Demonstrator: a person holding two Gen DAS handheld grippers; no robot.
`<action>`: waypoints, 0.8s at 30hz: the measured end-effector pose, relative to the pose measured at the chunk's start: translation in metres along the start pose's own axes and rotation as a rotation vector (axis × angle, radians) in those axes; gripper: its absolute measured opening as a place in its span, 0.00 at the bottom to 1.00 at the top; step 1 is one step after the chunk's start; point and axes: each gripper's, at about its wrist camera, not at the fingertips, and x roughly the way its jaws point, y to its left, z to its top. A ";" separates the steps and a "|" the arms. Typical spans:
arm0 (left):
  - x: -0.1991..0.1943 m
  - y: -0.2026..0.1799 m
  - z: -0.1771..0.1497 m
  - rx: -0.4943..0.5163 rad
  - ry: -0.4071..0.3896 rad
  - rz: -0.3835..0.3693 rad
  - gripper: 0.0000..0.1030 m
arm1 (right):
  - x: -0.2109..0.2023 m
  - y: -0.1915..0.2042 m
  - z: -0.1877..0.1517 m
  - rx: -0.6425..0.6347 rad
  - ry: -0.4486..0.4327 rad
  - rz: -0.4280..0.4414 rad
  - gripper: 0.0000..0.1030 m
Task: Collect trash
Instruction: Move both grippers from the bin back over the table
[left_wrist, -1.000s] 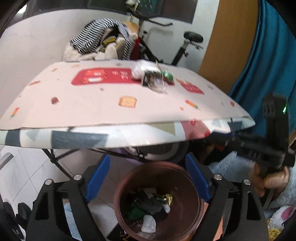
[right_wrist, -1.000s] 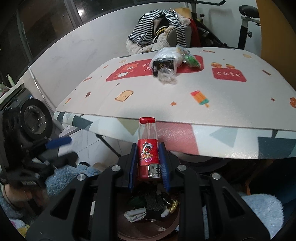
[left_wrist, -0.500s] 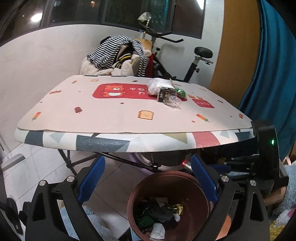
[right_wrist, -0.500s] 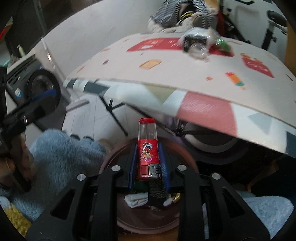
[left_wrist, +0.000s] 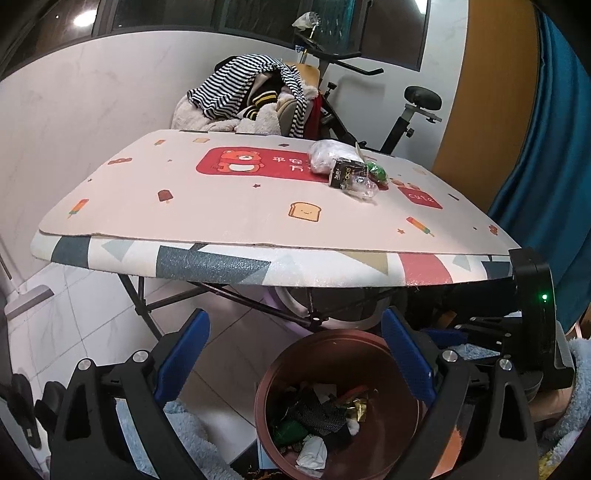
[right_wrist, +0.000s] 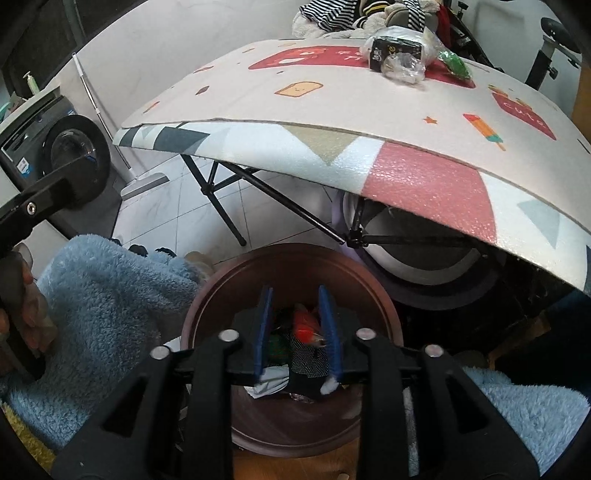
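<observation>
From my left wrist camera, I see the left hand-held gripper (left_wrist: 295, 354) spread wide with nothing between its blue pads. Below it on the tiled floor stands a brown trash bin (left_wrist: 402, 435) holding crumpled wrappers and paper. Behind it is a folding surface (left_wrist: 229, 218) covered by a pale mat printed with toast, ice lollies and a red bear panel; a small red label on it reads "cute". On its far side lies a cluster of trash (left_wrist: 347, 168): a clear plastic bag, a dark carton with letters "ace", and something green. Beyond are a chair piled with striped clothing (left_wrist: 243, 92), an exercise bike (left_wrist: 406, 110), a white wall, an orange panel and a blue curtain (left_wrist: 554, 147).

From my right wrist camera, the right hand-held gripper (right_wrist: 297, 332) points down into the bin (right_wrist: 369, 284). Its jaws have just been opening and now stand released; a red lighter (right_wrist: 304, 326) shows between the pads, touching neither, among the rubbish in the bin. The same surface (right_wrist: 332, 107) spans above, the trash pile (right_wrist: 406, 55) at its far edge. A washing machine (right_wrist: 55, 147) stands at left, with fluffy blue fabric (right_wrist: 103, 295) near the bin.
</observation>
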 end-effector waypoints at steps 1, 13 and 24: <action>0.000 0.001 0.000 -0.007 0.001 0.000 0.89 | 0.000 0.000 0.000 0.001 -0.002 -0.008 0.51; -0.002 0.016 0.005 -0.085 -0.014 -0.010 0.89 | -0.009 -0.005 0.005 0.020 -0.043 -0.044 0.94; -0.003 0.010 0.052 -0.037 -0.097 -0.020 0.89 | -0.039 -0.045 0.046 0.120 -0.107 -0.085 0.94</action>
